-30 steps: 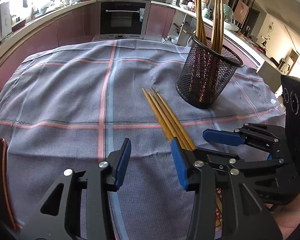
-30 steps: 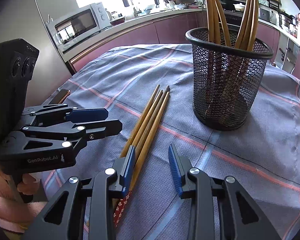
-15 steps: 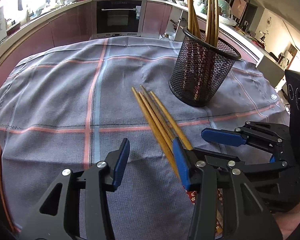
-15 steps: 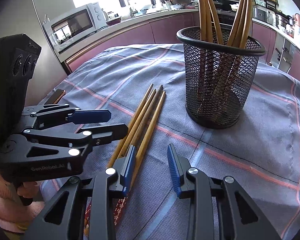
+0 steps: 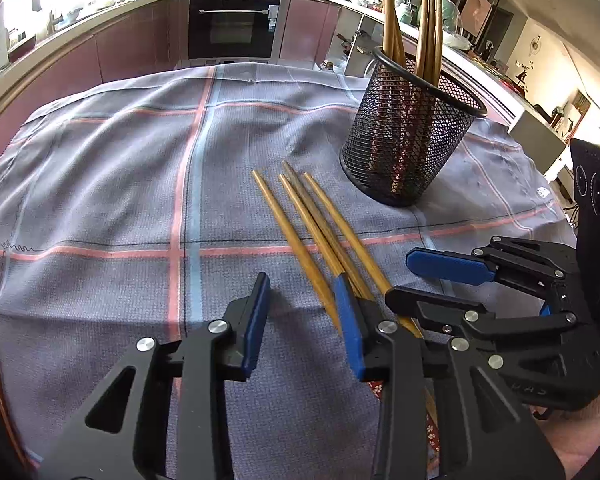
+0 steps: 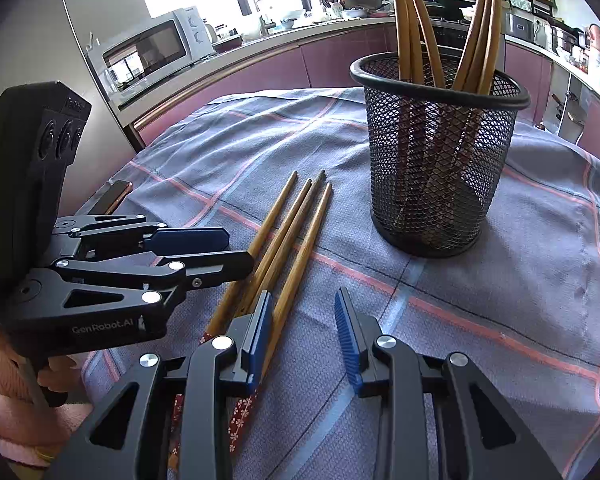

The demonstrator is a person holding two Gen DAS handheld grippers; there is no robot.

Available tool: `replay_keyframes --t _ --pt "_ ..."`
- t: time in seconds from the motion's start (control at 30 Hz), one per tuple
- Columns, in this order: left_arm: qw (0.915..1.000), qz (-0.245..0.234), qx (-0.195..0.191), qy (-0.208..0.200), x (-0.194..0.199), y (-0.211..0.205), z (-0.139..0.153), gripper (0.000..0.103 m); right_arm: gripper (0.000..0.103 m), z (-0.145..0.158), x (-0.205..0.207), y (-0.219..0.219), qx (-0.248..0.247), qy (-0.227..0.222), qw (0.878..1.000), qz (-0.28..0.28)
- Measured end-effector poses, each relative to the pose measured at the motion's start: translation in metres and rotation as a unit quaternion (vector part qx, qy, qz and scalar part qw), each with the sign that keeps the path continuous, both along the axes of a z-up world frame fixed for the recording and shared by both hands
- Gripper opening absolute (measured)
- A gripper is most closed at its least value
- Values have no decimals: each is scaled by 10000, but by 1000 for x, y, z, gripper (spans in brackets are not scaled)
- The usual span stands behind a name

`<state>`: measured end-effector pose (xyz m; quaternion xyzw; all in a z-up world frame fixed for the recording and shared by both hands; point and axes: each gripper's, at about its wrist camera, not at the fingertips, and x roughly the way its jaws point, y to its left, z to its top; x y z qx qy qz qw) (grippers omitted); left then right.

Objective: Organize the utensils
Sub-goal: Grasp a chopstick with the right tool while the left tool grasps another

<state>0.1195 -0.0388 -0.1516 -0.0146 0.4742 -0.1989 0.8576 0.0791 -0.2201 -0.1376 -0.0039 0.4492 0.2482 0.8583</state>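
We read "GenRobot.AI" on the left claw (image 6: 204, 250), whose jaws were closing with nothing between them. Our right claw (image 6: 302, 332) stood open and empty. Four loose chopsticks (image 5: 316, 228) lay on the checked cloth (image 5: 100, 184) covering the counter, just left of the mesh holder (image 5: 408, 140).

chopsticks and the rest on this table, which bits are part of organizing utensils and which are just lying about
Part of the job:
- four loose chopsticks on the cloth
- black mesh holder with chopsticks already standing in it
- left gripper, jaws closing, nothing between them
- right gripper, open, empty

Just lying about:
- checked tablecloth
- microwave
- oven
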Motion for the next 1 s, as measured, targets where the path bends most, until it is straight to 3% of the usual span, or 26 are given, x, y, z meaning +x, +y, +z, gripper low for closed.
replay_keyframes --t 0.3,0.47,0.67,0.83,1.0 --pt "9999 3 93 62 11 -6 1 33 30 1 9 13 -221 -102 9997 9" --pt "9999 76 131 63 15 -6 0 26 26 0 20 18 -300 -132 9995 -3" --pt "9997 185 115 103 15 -3 -1 14 11 -1 25 15 -282 -109 9995 -114" --pt "9997 153 155 89 11 -3 0 14 10 -1 25 11 -233 -60 9996 -127" --pt "9995 186 257 63 12 -2 -1 22 10 -1 25 13 -298 -64 9995 -114"
